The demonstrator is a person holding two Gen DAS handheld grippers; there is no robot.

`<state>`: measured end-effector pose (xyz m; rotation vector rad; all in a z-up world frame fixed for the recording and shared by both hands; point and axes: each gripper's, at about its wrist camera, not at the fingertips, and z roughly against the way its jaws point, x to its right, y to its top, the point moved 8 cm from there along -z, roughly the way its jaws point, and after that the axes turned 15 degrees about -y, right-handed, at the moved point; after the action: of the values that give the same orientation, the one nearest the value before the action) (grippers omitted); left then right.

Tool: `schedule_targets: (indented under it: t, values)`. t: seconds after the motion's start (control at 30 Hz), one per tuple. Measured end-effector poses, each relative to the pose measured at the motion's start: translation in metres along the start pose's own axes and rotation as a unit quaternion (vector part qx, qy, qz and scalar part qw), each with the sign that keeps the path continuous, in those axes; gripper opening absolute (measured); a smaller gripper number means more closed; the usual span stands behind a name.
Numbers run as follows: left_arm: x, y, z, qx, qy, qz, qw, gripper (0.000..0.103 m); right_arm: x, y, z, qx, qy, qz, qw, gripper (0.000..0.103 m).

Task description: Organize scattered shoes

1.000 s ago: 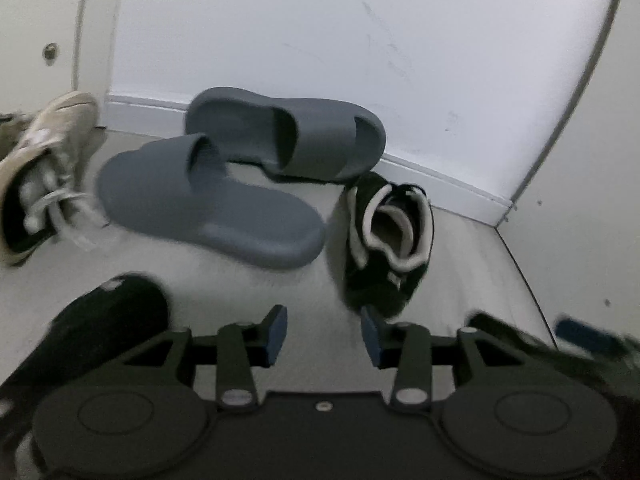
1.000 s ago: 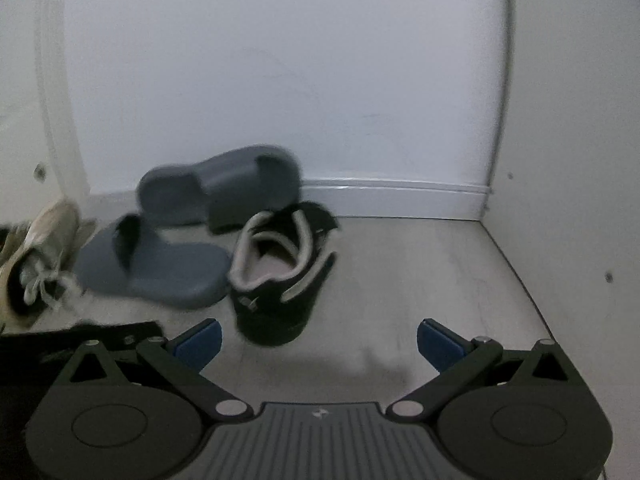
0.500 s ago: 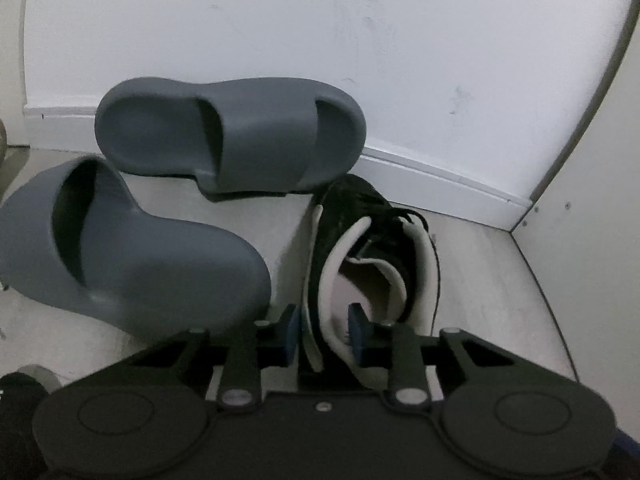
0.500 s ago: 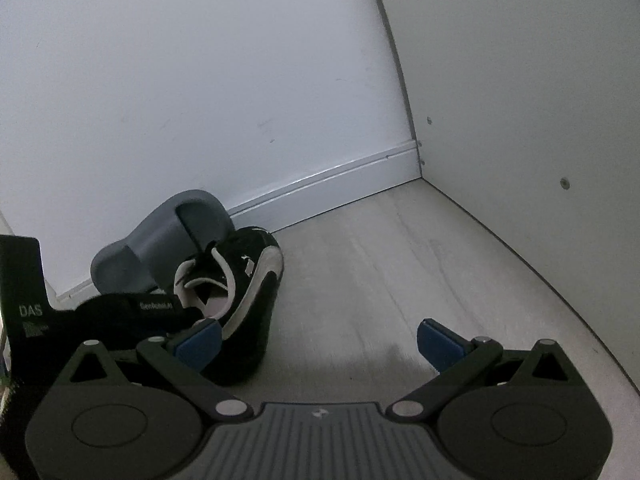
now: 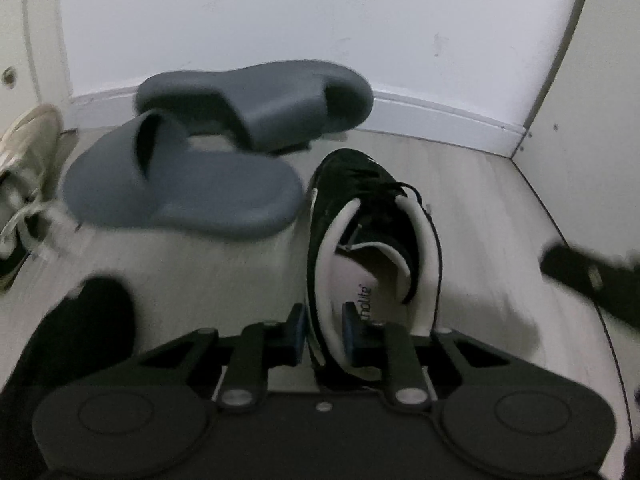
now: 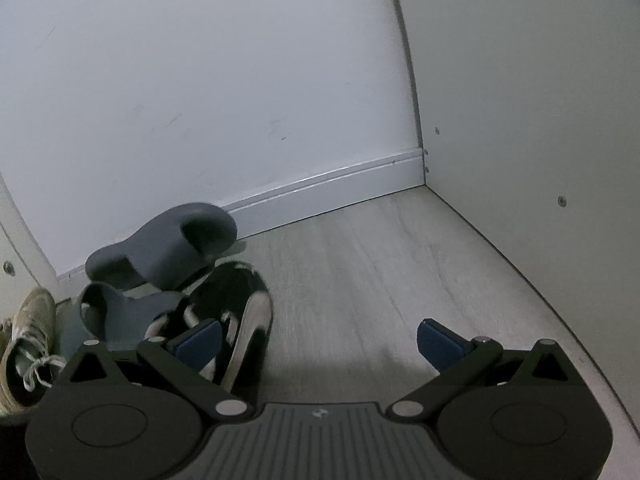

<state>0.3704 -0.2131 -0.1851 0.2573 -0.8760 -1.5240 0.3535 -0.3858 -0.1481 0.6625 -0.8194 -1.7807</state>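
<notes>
Left gripper (image 5: 323,331): we had its two blue pads clamped on the left collar wall of the black sneaker (image 5: 370,216), one pad outside the shoe, one inside the opening.
Black sneaker: it sat toe-forward, heel toward us, on the pale wood floor (image 5: 472,184); whether the sole was touching the floor we could not tell.
Right gripper (image 6: 318,338): we held it with its fingers spread wide apart and nothing between them, over bare floor.
Near slide (image 5: 184,188): the grey slide lay just left of the sneaker's toe, its rounded end close to the sneaker's side; contact was too blurred for us to judge.
Far slide (image 5: 256,100): the second grey slide rested tilted behind the first, near the white baseboard (image 5: 444,118).
Beige sneaker (image 5: 22,168): it lay at the left edge, well apart from the black one.
Dark shape (image 5: 76,344): something black sat blurred at lower left; we could not identify it.
Open room: we saw bare floor to the right of the sneaker, running to the corner where the back wall met the side panel (image 6: 520,100).
Edges: baseboard behind, side panel on the right.
</notes>
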Motion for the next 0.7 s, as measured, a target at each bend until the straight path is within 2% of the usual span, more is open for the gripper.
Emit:
schedule_targets:
  t: [0.2,0.4,0.5,0.7]
  values:
    - [-0.010,-0.046,0.044,-0.010,-0.005,0.023,0.9997,0.020,-0.012,-0.010,0.024,0.002,-0.002,0.040,0.999,0.103]
    - [-0.020,-0.082,0.082,-0.013,-0.016,0.044,0.9988,0.020,-0.023,-0.018,0.048,-0.007,0.014,0.046,0.999,0.103]
    - [-0.023,-0.096,0.096,-0.015,-0.021,0.048,0.9985,0.021,-0.028,-0.026,0.054,-0.024,0.023,0.036,0.999,0.103]
    - [-0.027,-0.102,0.107,-0.015,-0.028,0.053,0.9981,0.023,-0.037,-0.056,0.079,-0.079,0.050,-0.005,0.996,0.103]
